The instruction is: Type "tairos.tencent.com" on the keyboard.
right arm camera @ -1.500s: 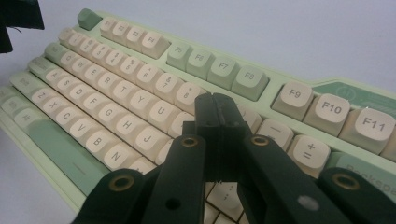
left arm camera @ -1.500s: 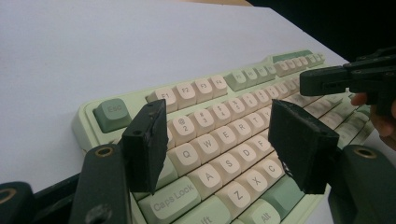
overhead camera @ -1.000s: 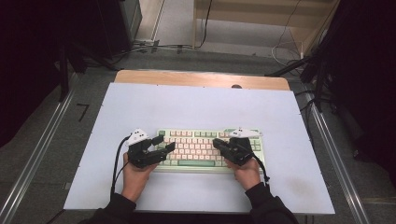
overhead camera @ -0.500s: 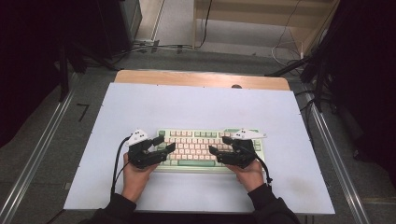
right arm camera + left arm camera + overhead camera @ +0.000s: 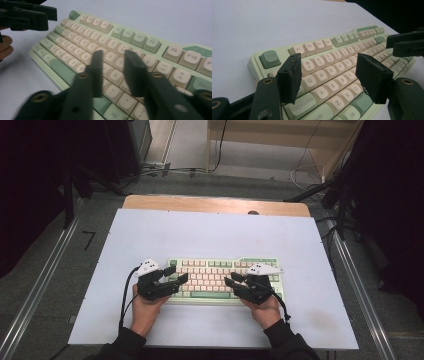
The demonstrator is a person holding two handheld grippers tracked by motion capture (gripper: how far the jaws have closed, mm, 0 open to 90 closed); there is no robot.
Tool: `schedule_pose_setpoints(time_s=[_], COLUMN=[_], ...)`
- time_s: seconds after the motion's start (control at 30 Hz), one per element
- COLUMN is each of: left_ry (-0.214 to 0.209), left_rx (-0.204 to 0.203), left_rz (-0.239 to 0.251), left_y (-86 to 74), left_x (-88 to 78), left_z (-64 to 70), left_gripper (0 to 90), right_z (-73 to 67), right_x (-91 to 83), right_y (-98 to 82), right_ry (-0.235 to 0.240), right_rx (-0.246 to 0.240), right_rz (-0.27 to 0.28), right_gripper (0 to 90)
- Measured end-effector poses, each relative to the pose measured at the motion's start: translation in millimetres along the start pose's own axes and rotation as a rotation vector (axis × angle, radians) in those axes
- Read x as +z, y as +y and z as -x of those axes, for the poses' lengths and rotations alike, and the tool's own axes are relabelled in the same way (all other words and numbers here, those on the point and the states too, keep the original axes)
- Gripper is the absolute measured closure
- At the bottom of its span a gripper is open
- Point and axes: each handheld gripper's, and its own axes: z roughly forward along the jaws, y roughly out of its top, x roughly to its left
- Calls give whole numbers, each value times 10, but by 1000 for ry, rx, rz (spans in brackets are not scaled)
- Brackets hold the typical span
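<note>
Now both grippers hover over the keyboard [image 5: 225, 277], which lies flat on the white table cover [image 5: 210, 235], near its front edge and roughly centred between the two hands.

Left gripper [image 5: 172, 280]: at the keyboard's left end, same place as in both earlier high-view frames. Its jaws stand well apart with nothing between them; in the left gripper view [image 5: 334, 75] they frame the Q-W-A-S-Z-X keys from above, tips clear of the keycaps. No change in its opening across the frames.

Right gripper [image 5: 234, 282]: over the right-centre of the keyboard. Half a second ago its jaws were spread wider in the high view; they have just been closing and are now narrowed to a small gap. In the right gripper view [image 5: 113, 72] the two black jaws stand near each other over the J-K region, not meeting, and nothing is gripped between them. Whether the tips touch a keycap I cannot tell; that view is slightly blurred.

Keyboard position on the cover: unchanged against the earlier frames. Hand positions: essentially unchanged; the right jaw spacing is the visible difference.
</note>
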Motion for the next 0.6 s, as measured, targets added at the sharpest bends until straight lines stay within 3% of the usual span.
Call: schedule_pose_setpoints(time_s=[0.1, 0.23, 0.6], left_ry=[-1, -1, -1], left_rx=[-1, -1, -2], left_rz=[-1, 0, -3], left_y=[1, -1, -3], left_x=[0, 1, 6], left_z=[-2, 2, 3], left_gripper=[385, 385, 385], right_z=[-24, -74, -97], right_x=[32, 90, 169], right_y=[-18, -31, -68], right_ry=[8, 18, 17], right_rx=[-10, -41, -46], right_rz=[-17, -41, -69], right_gripper=[874, 875, 874])
